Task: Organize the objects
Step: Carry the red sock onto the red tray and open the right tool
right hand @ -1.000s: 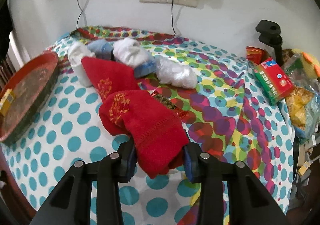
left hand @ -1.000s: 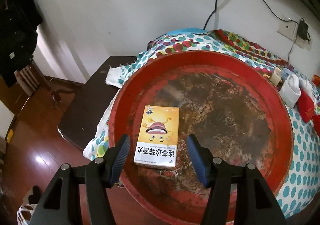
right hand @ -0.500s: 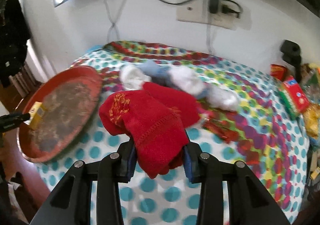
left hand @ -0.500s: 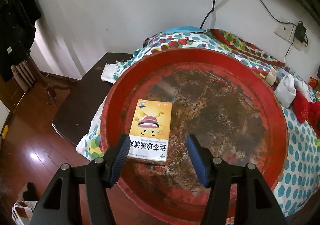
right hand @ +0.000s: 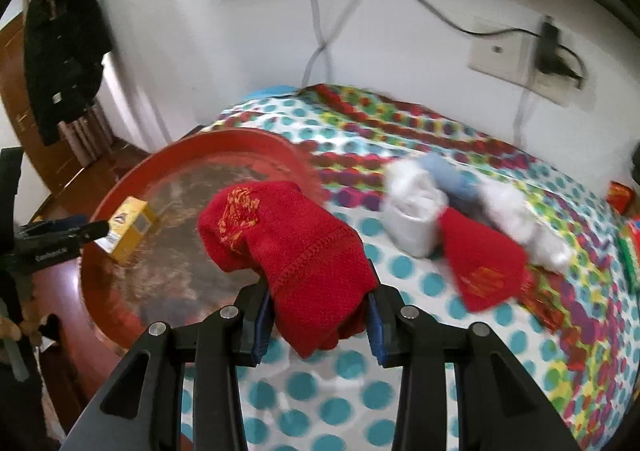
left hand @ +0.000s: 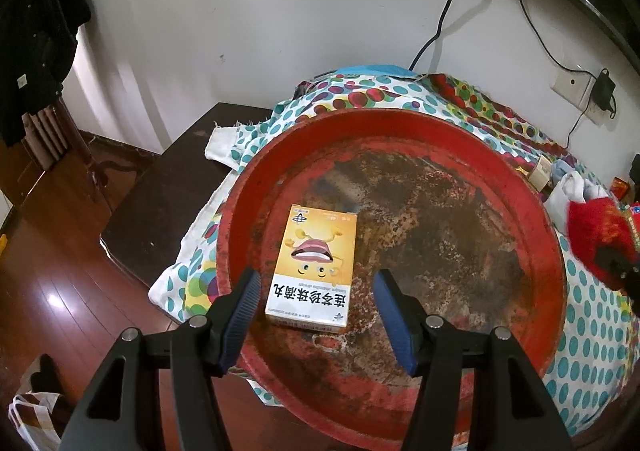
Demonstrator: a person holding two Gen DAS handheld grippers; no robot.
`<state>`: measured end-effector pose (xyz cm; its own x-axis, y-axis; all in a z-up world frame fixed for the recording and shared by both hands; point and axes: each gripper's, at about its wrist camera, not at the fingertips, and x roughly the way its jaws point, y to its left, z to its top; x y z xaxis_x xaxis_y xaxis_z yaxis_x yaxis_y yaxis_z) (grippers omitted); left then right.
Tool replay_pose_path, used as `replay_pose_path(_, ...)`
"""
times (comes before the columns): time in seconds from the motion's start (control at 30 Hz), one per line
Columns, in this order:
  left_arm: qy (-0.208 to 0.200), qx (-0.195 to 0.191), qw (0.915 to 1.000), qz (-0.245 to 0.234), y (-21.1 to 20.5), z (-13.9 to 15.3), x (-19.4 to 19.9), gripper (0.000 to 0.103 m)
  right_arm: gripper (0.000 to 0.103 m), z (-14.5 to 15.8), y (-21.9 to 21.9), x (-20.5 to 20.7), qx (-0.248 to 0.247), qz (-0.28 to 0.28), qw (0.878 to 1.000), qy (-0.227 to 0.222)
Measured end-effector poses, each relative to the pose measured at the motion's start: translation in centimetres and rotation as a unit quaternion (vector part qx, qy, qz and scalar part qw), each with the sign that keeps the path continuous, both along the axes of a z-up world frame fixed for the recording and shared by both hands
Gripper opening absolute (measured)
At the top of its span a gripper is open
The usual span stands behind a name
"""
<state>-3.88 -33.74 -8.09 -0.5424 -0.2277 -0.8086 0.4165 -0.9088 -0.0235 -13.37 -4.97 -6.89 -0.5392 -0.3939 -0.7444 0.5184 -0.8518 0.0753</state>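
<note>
R gripper [right hand: 316, 325]: jaws clamped on a folded red sock [right hand: 288, 251], gripped at its lower end. Free end w/ orange embroidery sticks up and forward, clear of the dotted cloth [right hand: 400, 271]. Sock sits in front of the near rim of the red tray [right hand: 120, 191], so prob. being carried there for drop-off. Judgement only.

L gripper [left hand: 316, 305]: jaws apart, nothing between pads. Hangs low over the tray [left hand: 400, 123], straddling the near end of a yellow box [left hand: 312, 263] w/o touching it as far as I can tell. Box lies flat on the tray floor, left of centre, printed face up. Open jaws beside it suggest just released or about to be nudged; can't say which.

Rest of pile on cloth, well apart from tray: second red sock [right hand: 480, 271], white bundle [right hand: 412, 211], blue-grey item [right hand: 448, 179], all touching or overlapping. Likely waiting their turn.

Hard to see:
- R view motion-blurred; pile items smeared, can't ID white ones (socks? bags?).
- Gripped part of sock hidden by the R jaws; bite depth unknown.
- Tray near edge cut off behind both grippers.
- Tray floor dark, mottled: rust or worn paint, can't tell.
- R-edge items cut by the frame, only red/green packaging showing.
- L view: red sock [left hand: 596, 235] at far right, partly cropped.
</note>
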Motion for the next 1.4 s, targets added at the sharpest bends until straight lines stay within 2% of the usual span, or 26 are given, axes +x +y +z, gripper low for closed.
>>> replay_pose_path(0.23, -0.002, 0.007, 0.9999, 0.009, -0.7, -0.1, 0.3, 0.06, 0.036, -1.6, -6.3, -0.4, 0.019, 0.042, 0.999, -0.026)
replay_pose_path(0.57, -0.004, 0.014, 0.9997, 0.019, -2.0, -0.2, 0.7, 0.06, 0.039, -3.6, -12.2, -0.6, 0.04, 0.061, 0.996, -0.054)
replay_pose_path(0.7, -0.003, 0.015, 0.9997, 0.02, -2.2, -0.2, 0.8, 0.06, 0.043, -4.5, -13.3, -0.6, 0.048, 0.06, 0.995, -0.058)
replay_pose_path(0.73, -0.002, 0.014, 0.9997, 0.019, -2.3, -0.2, 0.9, 0.06, 0.049, -4.6, -13.3, -0.6, 0.049, 0.06, 0.995, -0.057)
replay_pose_path(0.77, -0.003, 0.013, 0.9997, 0.018, -2.3, -0.2, 0.9, 0.06, 0.057, -4.7, -13.3, -0.5, 0.049, 0.059, 0.996, -0.056)
replay_pose_path(0.83, -0.003, 0.012, 0.9998, 0.018, -2.2, -0.2, 0.9, 0.06, 0.066, -4.5, -13.0, -0.2, 0.042, 0.057, 0.996, -0.051)
replay_pose_path(1.1, -0.008, 0.006, 0.9999, 0.009, -1.3, -0.3, 0.5, 0.06, 0.07, -2.6, -10.1, 1.1, 0.021, 0.049, 0.998, -0.034)
replay_pose_path(1.4, -0.015, -0.021, 0.9994, -0.024, 1.5, 0.1, -0.4, 0.06, 0.07, -1.3, -2.0, 1.4, -0.004, -0.007, 0.999, -0.039)
